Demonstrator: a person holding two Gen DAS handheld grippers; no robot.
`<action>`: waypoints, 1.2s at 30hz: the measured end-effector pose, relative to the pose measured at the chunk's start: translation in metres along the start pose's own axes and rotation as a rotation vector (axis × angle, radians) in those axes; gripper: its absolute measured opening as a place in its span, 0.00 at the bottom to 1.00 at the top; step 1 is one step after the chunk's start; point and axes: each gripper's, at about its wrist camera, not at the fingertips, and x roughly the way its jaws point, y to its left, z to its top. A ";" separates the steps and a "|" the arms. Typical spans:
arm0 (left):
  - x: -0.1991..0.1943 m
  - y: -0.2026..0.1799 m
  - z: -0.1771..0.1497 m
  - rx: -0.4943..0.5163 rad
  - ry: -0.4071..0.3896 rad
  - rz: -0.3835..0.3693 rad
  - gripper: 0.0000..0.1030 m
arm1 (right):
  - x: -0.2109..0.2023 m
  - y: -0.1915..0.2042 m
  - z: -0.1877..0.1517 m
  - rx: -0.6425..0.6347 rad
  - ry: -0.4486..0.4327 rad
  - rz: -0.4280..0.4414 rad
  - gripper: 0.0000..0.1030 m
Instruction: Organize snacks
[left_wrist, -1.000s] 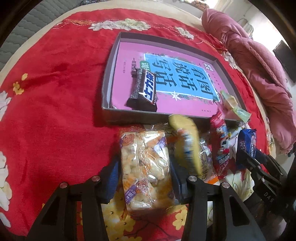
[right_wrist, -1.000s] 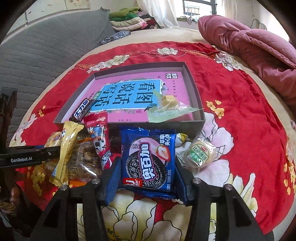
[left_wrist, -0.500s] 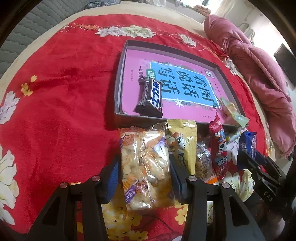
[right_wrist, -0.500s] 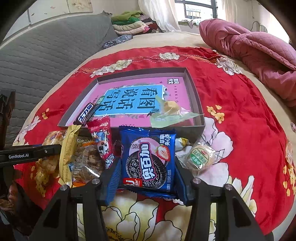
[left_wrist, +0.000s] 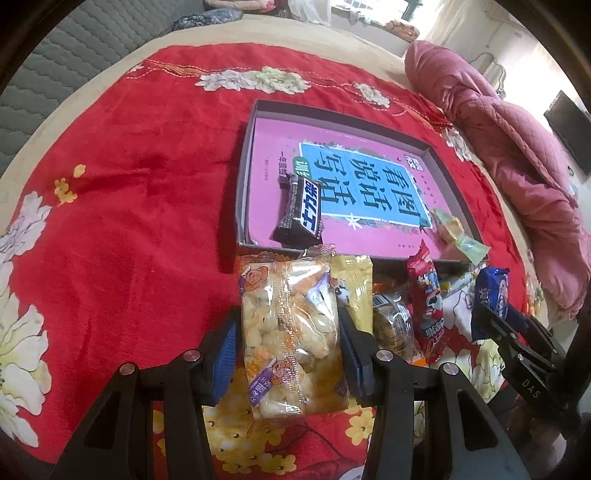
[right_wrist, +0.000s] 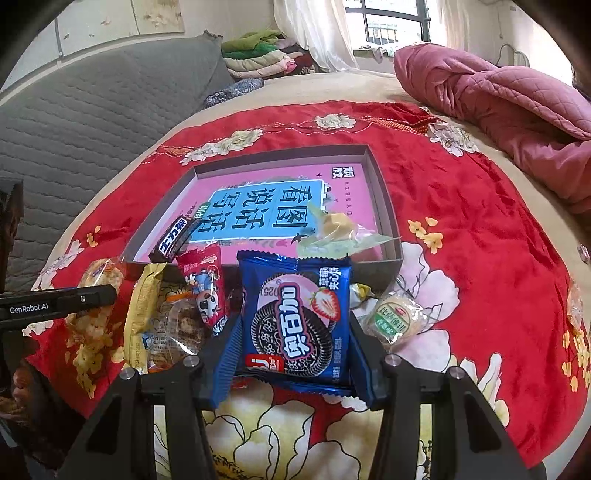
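My left gripper (left_wrist: 286, 345) is shut on a clear bag of puffed snacks (left_wrist: 290, 332) and holds it above the red cloth, in front of the grey tray (left_wrist: 243, 184). My right gripper (right_wrist: 293, 349) is shut on a blue Oreo packet (right_wrist: 295, 317), also in front of the tray (right_wrist: 384, 206). The tray has a pink book cover as its floor and holds a black chocolate bar (left_wrist: 301, 212) and a pale green wrapped candy (right_wrist: 340, 232) at its near right corner.
Loose snacks lie between the grippers: a yellow packet (left_wrist: 354, 291), a clear cake pack (left_wrist: 393, 325), a red milk-candy packet (left_wrist: 426, 302). A round green-label biscuit (right_wrist: 397, 317) lies at the right. A pink quilt (right_wrist: 498, 107) is bunched at the far right.
Both grippers have lifted with their packets, so the tray looks farther off. The yellow packet, tilted up beside the puffed snacks a second ago, has settled flat.
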 end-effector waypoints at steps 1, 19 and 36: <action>-0.001 0.001 0.000 -0.002 -0.001 0.003 0.49 | 0.000 0.000 0.000 0.001 -0.001 -0.001 0.51; -0.016 -0.001 0.005 -0.015 -0.051 -0.010 0.47 | -0.016 0.004 0.009 -0.021 -0.106 0.003 0.51; -0.015 -0.010 0.017 0.001 -0.070 -0.019 0.46 | -0.013 -0.001 0.013 -0.001 -0.126 0.007 0.51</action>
